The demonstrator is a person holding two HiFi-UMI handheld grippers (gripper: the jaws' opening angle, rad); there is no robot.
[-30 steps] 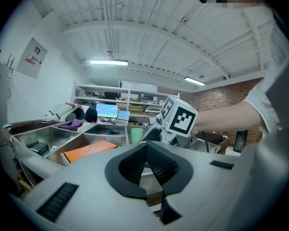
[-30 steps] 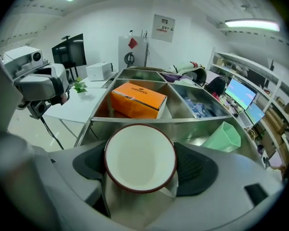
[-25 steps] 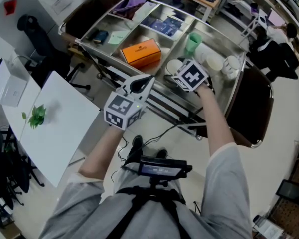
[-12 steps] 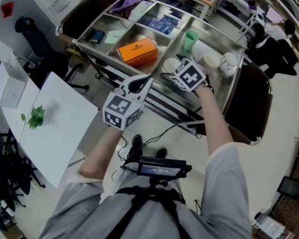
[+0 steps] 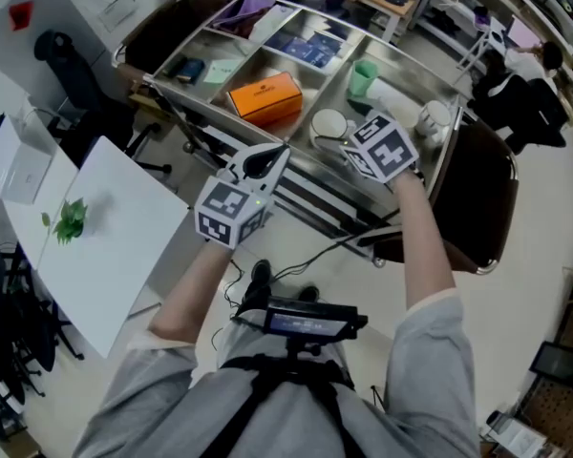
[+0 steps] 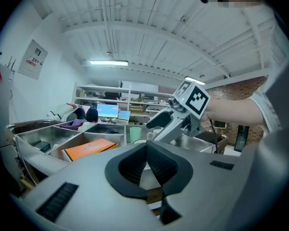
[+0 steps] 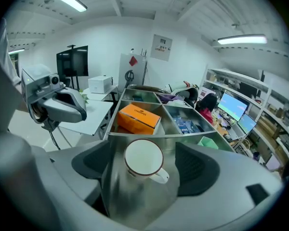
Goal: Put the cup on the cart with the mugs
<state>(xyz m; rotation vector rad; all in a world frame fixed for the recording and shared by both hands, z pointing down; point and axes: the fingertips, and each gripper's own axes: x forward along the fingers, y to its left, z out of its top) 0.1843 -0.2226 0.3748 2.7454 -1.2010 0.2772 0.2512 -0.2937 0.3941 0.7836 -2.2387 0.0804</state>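
Note:
A white cup with a brown rim (image 5: 328,124) stands upright on the steel cart (image 5: 413,70), in the right-hand compartment. A green cup (image 5: 364,77) and a white mug (image 5: 433,117) stand further back in that compartment. My right gripper (image 5: 351,143) is just right of the white cup, open. In the right gripper view the cup (image 7: 143,159) sits free on the metal between the spread jaws, touching neither pad. My left gripper (image 5: 265,163) hovers in front of the cart, shut and empty, with its pads (image 6: 156,163) pressed together.
An orange box (image 5: 265,96) fills the cart's middle compartment, with blue packets (image 5: 315,51) and a purple item (image 5: 251,8) behind. A white table (image 5: 105,241) stands at the left and a brown chair (image 5: 484,208) at the right. A cable lies on the floor.
My right gripper has drawn back to the right, away from the white cup, which now shows fully on the cart. The left gripper has barely moved.

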